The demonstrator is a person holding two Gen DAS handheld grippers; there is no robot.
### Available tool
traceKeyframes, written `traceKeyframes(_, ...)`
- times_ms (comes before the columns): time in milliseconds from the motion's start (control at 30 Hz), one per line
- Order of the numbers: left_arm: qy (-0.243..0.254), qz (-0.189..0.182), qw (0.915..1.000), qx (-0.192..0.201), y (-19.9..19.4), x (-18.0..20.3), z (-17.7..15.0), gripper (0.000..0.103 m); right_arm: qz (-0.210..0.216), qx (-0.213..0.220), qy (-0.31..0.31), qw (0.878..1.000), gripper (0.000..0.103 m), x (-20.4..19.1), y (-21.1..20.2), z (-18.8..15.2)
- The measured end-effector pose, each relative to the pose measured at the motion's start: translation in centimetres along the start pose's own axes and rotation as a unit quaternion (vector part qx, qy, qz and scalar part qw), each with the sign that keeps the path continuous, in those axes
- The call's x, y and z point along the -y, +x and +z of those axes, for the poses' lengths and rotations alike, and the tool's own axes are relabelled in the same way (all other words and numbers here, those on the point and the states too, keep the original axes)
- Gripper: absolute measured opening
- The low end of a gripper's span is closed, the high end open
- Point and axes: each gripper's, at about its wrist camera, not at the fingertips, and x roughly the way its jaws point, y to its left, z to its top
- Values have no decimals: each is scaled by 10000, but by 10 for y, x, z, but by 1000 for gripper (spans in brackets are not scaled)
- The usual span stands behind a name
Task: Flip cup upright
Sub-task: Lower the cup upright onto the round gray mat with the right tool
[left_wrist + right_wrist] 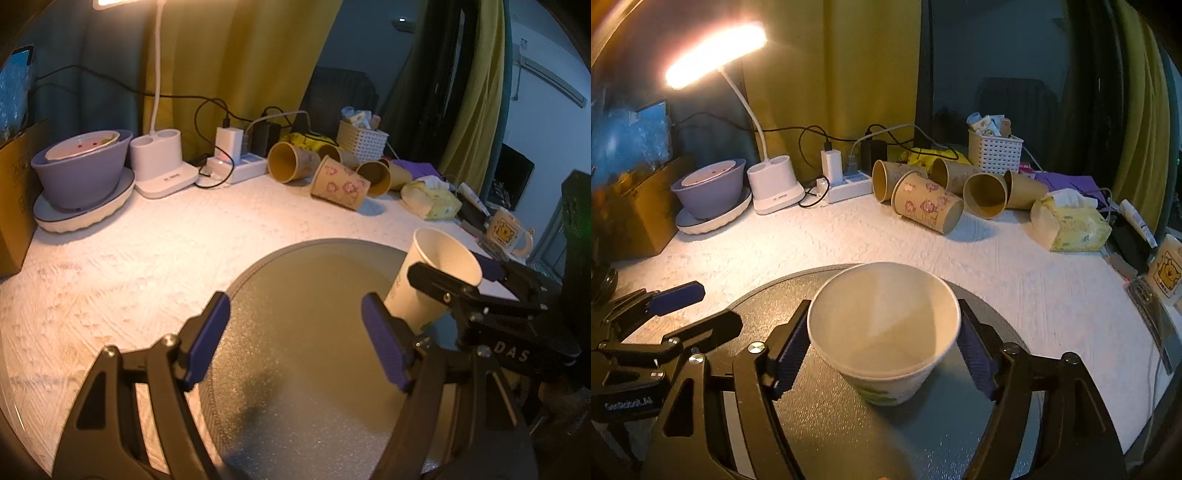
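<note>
A white paper cup (886, 332) stands mouth up on a round grey mat (849, 424), tilted slightly toward me. My right gripper (882, 354) is shut on the white paper cup, one blue pad on each side of its rim. The cup also shows in the left wrist view (432, 280) at the right, held by the right gripper (454, 273). My left gripper (295, 343) is open and empty over the grey mat (295, 332), to the left of the cup. It shows at the left edge of the right wrist view (690, 306).
Several brown paper cups (931, 206) lie on their sides at the back of the white tablecloth. A tissue pack (1071, 225), white basket (995, 151), power strip (846, 184), lamp base (775, 188), purple bowl (709, 188) and a yellow mug (506, 232) ring the table.
</note>
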Motion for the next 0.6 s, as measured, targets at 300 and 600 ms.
traceKeyframes(300, 59, 3, 10000, 57, -2, 2, -1, 75, -19, -41, 60, 10000, 78, 2, -13, -8)
traceKeyframes(600, 253, -82, 9995, 194, -8, 12, -2, 75, -148, -17, 196, 9997, 78, 11, -36, -18)
